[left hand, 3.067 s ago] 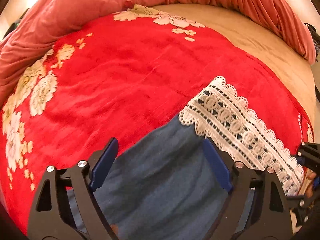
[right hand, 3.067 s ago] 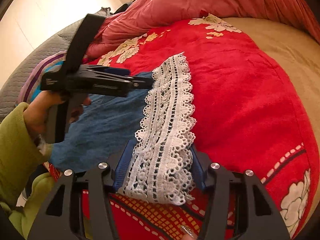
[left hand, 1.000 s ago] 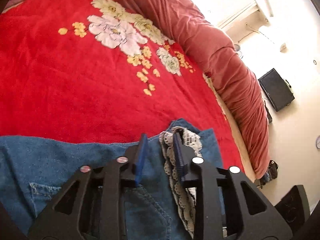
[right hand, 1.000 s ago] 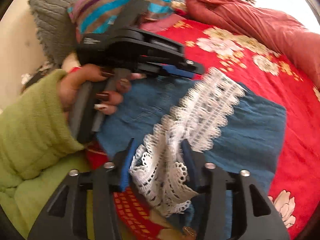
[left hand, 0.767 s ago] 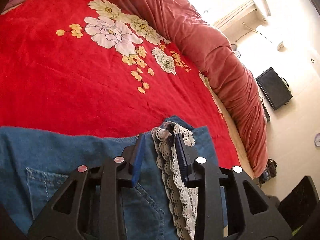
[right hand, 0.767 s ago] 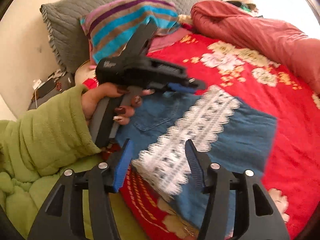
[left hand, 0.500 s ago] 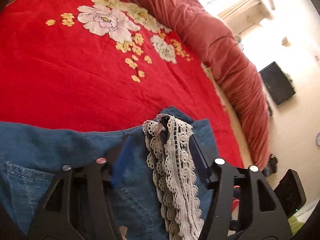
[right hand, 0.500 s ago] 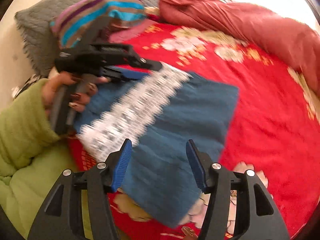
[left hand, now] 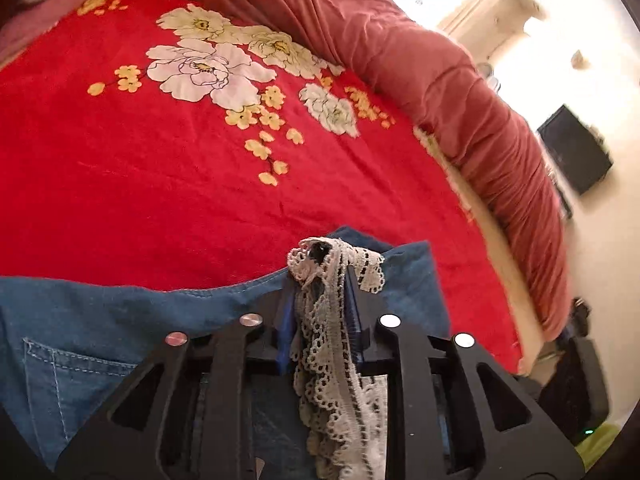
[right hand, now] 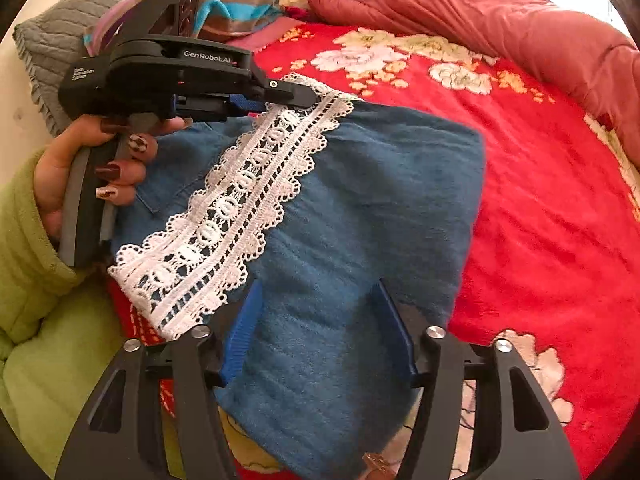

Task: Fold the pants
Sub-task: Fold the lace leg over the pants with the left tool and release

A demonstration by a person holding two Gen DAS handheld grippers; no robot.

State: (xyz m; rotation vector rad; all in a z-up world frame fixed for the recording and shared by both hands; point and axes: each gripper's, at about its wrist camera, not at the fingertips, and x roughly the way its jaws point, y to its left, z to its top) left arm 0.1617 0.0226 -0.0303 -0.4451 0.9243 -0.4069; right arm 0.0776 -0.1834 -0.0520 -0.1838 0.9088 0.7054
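The left hand-held gripper [left hand: 318, 300] is pinching the lace hem [right hand: 236, 196] of the blue pants [right hand: 360, 208], which are lying folded on the red bedspread [left hand: 140, 176]. The right hand-held gripper [right hand: 316, 330] is hovering spread above the denim. The cloth looks soft and limp, so thick folded edges probably offer firmer hold than delicate lace.

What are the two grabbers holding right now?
The left gripper pinches the pants by the end of their white lace hem. The right gripper is open, holding nothing.
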